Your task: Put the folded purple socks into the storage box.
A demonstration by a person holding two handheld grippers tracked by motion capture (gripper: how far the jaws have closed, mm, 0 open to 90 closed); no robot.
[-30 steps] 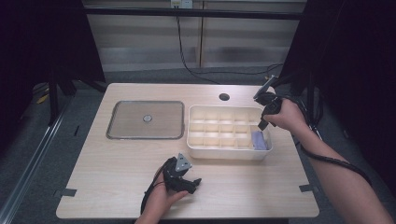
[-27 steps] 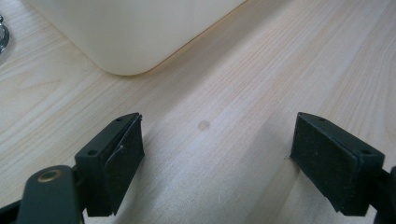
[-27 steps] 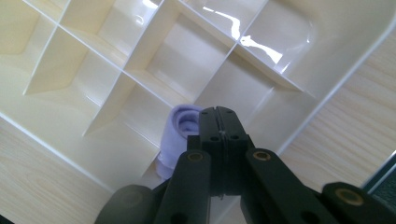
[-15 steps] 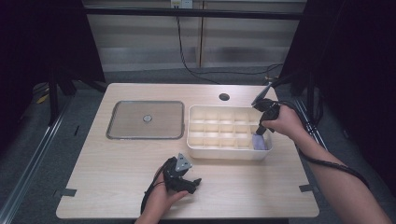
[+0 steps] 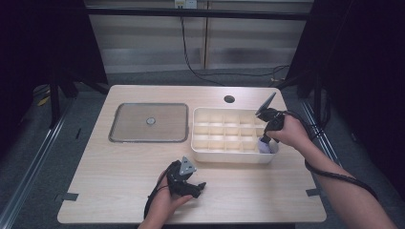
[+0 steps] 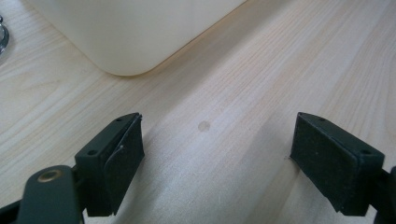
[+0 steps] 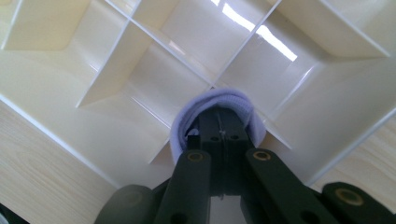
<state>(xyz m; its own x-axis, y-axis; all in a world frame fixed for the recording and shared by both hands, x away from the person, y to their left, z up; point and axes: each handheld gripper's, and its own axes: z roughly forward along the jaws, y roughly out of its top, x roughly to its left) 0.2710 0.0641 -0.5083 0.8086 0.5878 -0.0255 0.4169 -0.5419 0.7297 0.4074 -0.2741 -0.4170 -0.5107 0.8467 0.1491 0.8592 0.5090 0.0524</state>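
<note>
A cream divided box (image 5: 229,156) stands on the right half of the wooden table (image 5: 110,181). A pale lavender rolled cloth (image 5: 265,148) lies in its front right compartment. My right gripper (image 5: 263,140) points down into that compartment. In the right gripper view, the right gripper (image 7: 223,116) is shut, its tips pressed into the lavender cloth (image 7: 219,97), which bulges around them between the box's partitions (image 7: 140,42). My left gripper (image 5: 199,188) rests on the table in front of the box. In its own view the left gripper (image 6: 217,154) is open over bare wood, nothing between its jaws.
A flat grey metal tray (image 5: 129,126) with a small knob (image 5: 151,121) lies left of the box. A round cable hole (image 5: 229,99) sits near the table's far edge. The box's rounded corner (image 6: 130,28) is close ahead of the left gripper. Cables trail from both grippers.
My right hand has come down, bringing the shut gripper from above the box into the front right compartment onto the cloth. The left gripper has stayed where it was.
</note>
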